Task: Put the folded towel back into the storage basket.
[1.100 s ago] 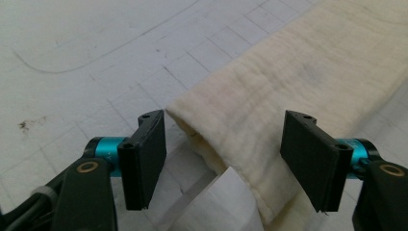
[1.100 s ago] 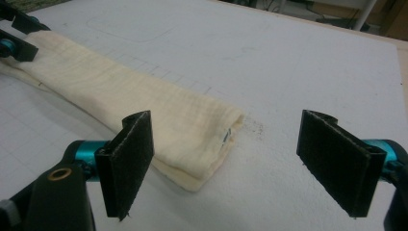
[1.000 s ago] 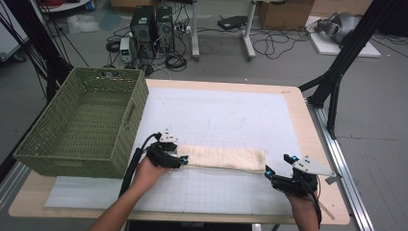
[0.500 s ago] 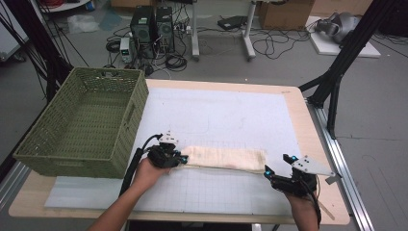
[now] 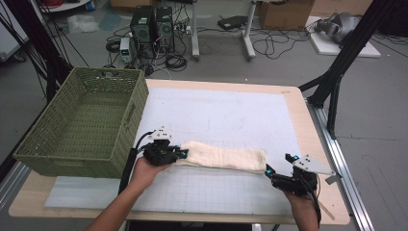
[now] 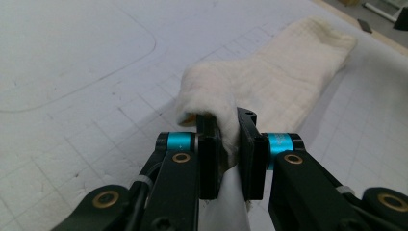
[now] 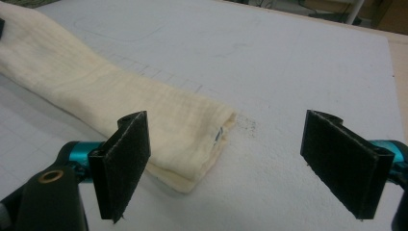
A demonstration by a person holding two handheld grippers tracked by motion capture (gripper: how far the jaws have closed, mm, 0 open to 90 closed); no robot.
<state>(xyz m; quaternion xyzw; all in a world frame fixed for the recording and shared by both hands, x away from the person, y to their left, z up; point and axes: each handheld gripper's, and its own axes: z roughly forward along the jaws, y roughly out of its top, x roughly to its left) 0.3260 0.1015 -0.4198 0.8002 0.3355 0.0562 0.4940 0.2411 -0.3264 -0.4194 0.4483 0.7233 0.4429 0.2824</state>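
A cream folded cloth lies stretched left to right on the white grid mat. My left gripper sits at the cloth's left end. In the left gripper view its jaws have just been closing and now pinch a bunched fold of the cloth, so the left gripper is shut on it. My right gripper rests low just past the cloth's right end. In the right gripper view the right gripper stands wide open, its left pad beside the corner of the cloth and nothing pressed between the pads.
A green woven basket stands at the table's left, close to my left hand. The wooden table edge runs along the right. Black frame legs rise at the far right, and computers and cables lie on the floor beyond.
The left gripper's jaws have closed on the cloth's left end. The right gripper and the cloth's right end have stayed put.
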